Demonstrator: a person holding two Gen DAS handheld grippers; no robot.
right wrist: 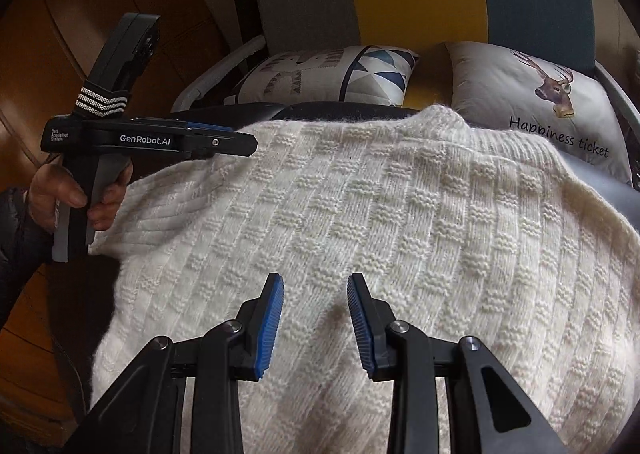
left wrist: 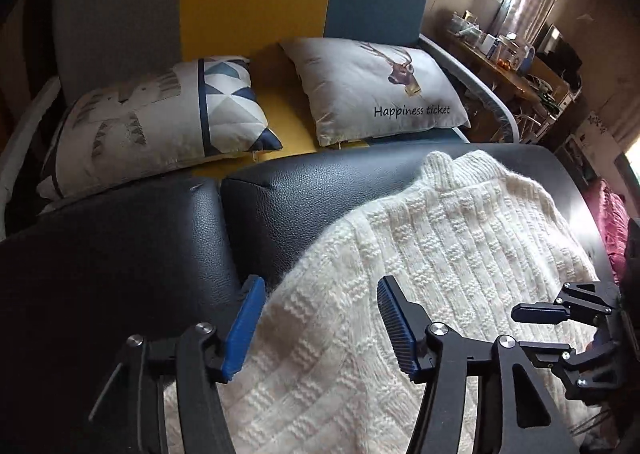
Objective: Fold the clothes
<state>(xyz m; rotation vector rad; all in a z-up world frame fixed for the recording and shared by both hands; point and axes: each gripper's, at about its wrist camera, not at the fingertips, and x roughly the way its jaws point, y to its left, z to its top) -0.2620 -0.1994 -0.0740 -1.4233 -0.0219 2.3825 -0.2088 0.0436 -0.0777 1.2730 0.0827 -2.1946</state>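
Lying flat on the black padded surface (left wrist: 280, 205), the white knit sweater (right wrist: 360, 213) awaits its next fold. The left claw (left wrist: 320, 328) stands open above the sweater's left edge, gripping nothing. The right claw (right wrist: 316, 328) hovers partly open over the knit, empty. Judged next: each claw closes on an edge.

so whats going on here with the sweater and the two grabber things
A person is folding a cream knit sweater spread over a black leather seat, using a handheld gripper in each hand. Both the left gripper and the right gripper are above the knit with jaws apart, and nothing is pinched between them. Two printed cushions lie on the sofa behind.
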